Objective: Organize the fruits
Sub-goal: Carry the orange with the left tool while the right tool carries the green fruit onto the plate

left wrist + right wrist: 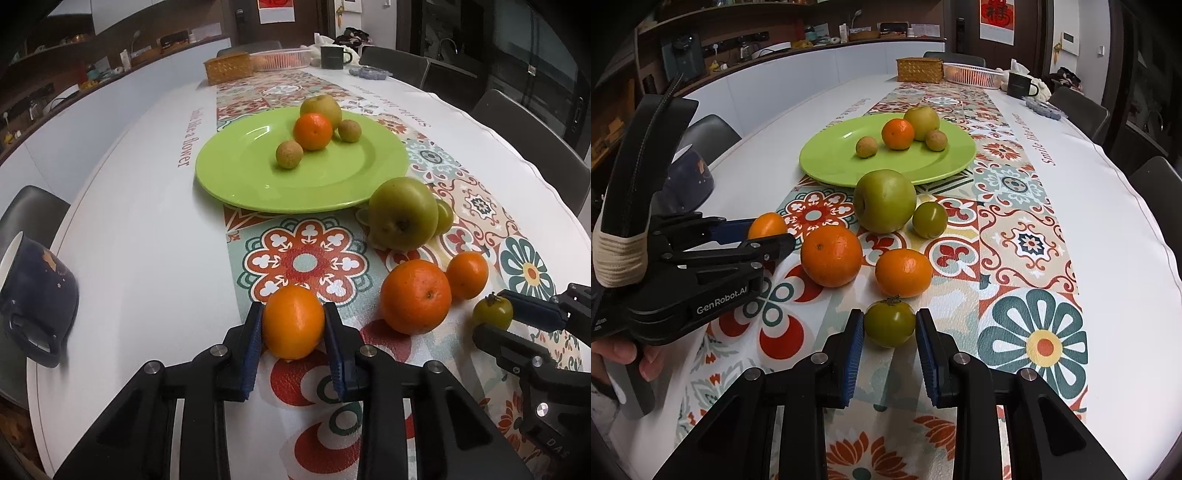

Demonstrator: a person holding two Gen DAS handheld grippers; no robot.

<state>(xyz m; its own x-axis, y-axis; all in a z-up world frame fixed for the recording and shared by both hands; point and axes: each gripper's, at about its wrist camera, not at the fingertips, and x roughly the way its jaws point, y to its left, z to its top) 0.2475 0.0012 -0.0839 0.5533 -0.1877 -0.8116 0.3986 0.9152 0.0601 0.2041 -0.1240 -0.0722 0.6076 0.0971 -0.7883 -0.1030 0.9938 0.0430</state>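
My left gripper (pixel 293 321) is shut on a small orange (pixel 293 322) at table level; it also shows in the right wrist view (pixel 767 226). My right gripper (pixel 890 325) is shut on a small green tomato (pixel 889 323), also seen in the left wrist view (pixel 493 312). A green plate (pixel 258 181) farther back holds a pear, an orange (pixel 313 131) and two small brown fruits. A green apple (pixel 402 218), a small green fruit (pixel 929 219), a big orange (pixel 415 295) and a smaller orange (pixel 467 275) lie loose on the patterned runner.
A dark blue mug (pixel 35 295) stands at the left table edge. A wicker box (pixel 227 68), a pink basket (pixel 280 59) and a dark mug (pixel 334 57) stand at the far end. Chairs line both sides.
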